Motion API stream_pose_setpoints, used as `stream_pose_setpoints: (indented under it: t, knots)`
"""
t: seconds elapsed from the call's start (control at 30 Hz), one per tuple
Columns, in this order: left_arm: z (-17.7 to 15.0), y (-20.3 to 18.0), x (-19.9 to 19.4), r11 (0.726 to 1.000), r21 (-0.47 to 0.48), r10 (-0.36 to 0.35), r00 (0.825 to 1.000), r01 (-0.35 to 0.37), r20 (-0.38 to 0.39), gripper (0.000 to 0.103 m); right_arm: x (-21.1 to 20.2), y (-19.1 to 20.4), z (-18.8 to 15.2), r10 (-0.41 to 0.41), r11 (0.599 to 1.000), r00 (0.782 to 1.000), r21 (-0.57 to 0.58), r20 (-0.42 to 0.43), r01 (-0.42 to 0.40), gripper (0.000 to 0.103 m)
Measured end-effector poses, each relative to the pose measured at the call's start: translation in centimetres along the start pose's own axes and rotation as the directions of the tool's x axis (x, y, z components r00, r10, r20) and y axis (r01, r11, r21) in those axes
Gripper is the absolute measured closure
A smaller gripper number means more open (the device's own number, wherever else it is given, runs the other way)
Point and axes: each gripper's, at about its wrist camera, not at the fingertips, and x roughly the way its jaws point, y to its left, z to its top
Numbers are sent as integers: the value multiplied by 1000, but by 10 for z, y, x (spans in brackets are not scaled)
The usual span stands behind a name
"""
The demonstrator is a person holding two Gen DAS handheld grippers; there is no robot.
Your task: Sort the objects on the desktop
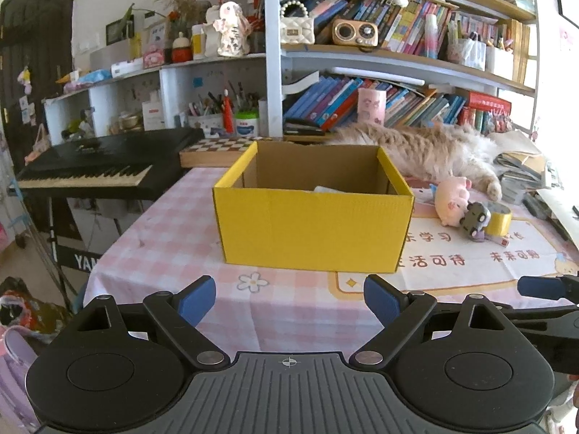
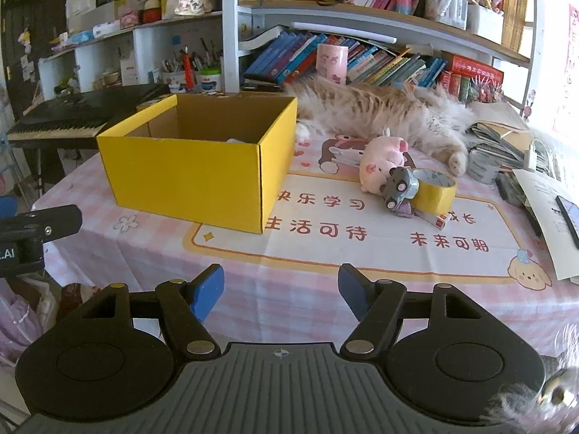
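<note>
Blue-padded and spread wide with nothing between its fingers, the left gripper point(image 1: 289, 302) hovers over the near edge of the pink checked tablecloth point(image 1: 166, 238), facing the yellow cardboard box point(image 1: 313, 229) head-on. Something pale lies inside the box, mostly hidden by its front wall and too little shown to name. To the right, the pink plush pig point(image 1: 450, 199), grey toy car point(image 1: 476, 218) and roll of yellow tape point(image 1: 499, 218) huddle touching one another, small in this view. The right wrist view shows them better: pig point(image 2: 381, 161), car point(image 2: 398, 186) and tape point(image 2: 434, 190) sit right of the box point(image 2: 191, 177), apart from it, with a small white-and-red item point(image 2: 436, 220) just in front of the tape, hard to identify. Behind them a fluffy cat point(image 2: 380, 112) sprawls. The right gripper point(image 2: 280, 291) is likewise parted and empty, above the cloth.
</note>
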Motion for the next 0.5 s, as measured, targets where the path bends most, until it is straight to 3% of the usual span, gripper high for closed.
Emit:
stream_pose_setpoints:
  t: [0.5]
  knots:
    - [-4, -21, 9, 994, 42, -103, 994, 105, -41, 11, -11, -15, -14, -75, 996, 996, 40, -40, 77, 30]
